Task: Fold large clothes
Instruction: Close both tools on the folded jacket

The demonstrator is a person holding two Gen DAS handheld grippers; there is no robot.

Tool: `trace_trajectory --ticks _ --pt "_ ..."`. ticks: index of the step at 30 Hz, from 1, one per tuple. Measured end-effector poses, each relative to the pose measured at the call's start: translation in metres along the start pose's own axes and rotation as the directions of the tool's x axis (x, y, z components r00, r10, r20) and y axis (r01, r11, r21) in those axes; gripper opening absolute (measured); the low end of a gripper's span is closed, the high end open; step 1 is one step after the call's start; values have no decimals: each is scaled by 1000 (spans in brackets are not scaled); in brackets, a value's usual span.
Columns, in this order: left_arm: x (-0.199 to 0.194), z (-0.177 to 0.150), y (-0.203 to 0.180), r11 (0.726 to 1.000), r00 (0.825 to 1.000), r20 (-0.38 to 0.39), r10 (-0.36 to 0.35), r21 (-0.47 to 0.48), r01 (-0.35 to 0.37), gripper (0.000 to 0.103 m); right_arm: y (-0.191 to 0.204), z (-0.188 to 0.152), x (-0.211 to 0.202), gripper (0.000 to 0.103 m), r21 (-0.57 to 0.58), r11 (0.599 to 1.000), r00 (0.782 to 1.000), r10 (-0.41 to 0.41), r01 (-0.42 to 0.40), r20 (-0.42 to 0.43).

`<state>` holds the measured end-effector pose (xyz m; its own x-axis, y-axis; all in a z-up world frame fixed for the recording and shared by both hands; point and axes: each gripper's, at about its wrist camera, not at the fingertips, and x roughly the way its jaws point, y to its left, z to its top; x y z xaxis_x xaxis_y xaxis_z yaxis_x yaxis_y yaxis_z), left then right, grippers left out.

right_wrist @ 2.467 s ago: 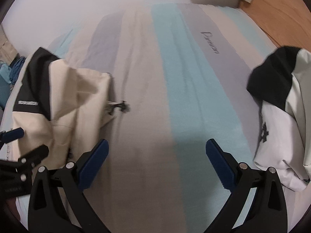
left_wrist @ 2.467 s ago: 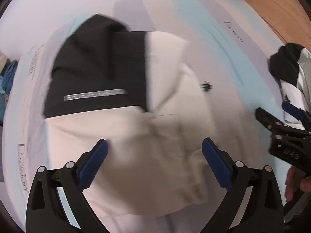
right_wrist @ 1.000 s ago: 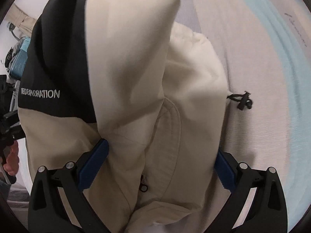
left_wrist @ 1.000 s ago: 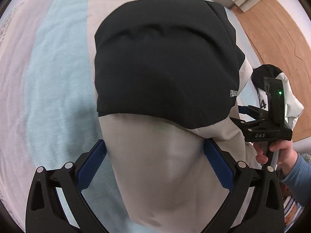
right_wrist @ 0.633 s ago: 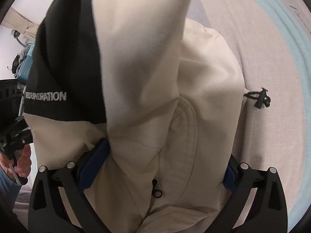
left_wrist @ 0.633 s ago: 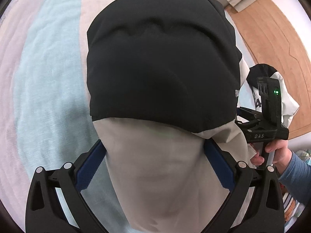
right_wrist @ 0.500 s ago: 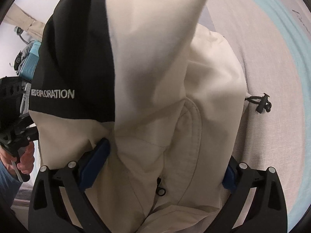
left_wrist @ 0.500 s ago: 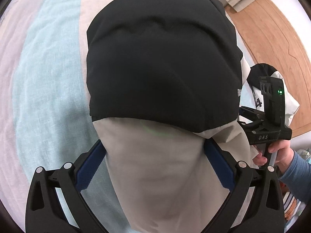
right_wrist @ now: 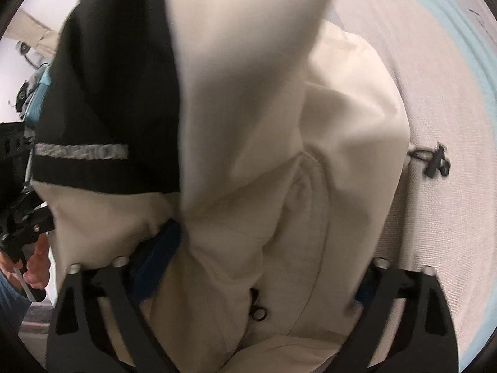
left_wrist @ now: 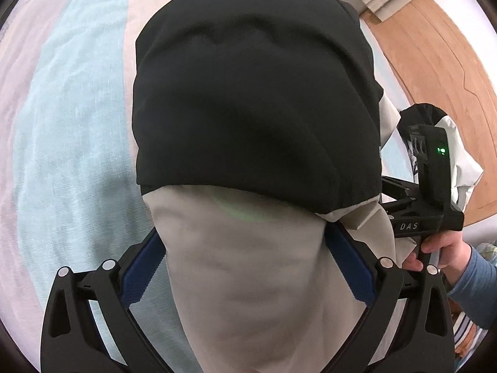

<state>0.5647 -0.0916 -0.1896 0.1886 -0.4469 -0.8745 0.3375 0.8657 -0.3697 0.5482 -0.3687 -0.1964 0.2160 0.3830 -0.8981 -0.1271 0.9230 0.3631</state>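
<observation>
1. We see the bed (left_wrist: 62, 118) under everything, its striped cover running away from us, and the folded jacket (left_wrist: 254, 118) lies on it straight ahead of both grippers, black panel on the far half, cream cloth on the near half.
2. We judge the jacket's long axis to run away from us, in line with the fingers, so each gripper straddles one near end of the bundle.
3. Our left gripper (left_wrist: 245, 267) stands wide with cream cloth filling the gap and touching the blue pads; whether they press on it we cannot tell.
4. Our right gripper (right_wrist: 261, 267) has just been closing around the bunched cream cloth (right_wrist: 279, 186) between its jaws, with the zip pull (right_wrist: 257, 307) low in the gap.
5. The drawcord toggle (right_wrist: 435, 163) trails on the cover to the right, outside the jaws.
</observation>
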Motion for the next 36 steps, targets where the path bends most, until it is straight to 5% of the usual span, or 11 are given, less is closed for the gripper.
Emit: trace_trajectory --ticks 5,11,14,16,19,36 --pt "-1 -1 -8 1000 1000 18 14 5 -14 84 6 0 -6 49 -34 999 1000 3 -3 7" --pt "7 -2 -4 1000 999 37 21 -3 -21 88 4 4 5 55 1 1000 1000 25 -25 -1" --pt "3 -2 -5 1000 999 36 27 -6 -27 79 3 0 2 51 3 1000 1000 30 -30 -9" --pt "-1 -1 -8 999 999 26 35 -9 -35 71 5 1 -3 33 11 999 999 35 -35 1" --pt "-9 3 -17 999 999 9 53 4 -53 61 6 1 -13 23 14 999 999 39 -39 18" --pt "-65 18 -72 995 996 72 50 81 -56 45 4 -13 -90 18 -17 995 979 97 -95 180"
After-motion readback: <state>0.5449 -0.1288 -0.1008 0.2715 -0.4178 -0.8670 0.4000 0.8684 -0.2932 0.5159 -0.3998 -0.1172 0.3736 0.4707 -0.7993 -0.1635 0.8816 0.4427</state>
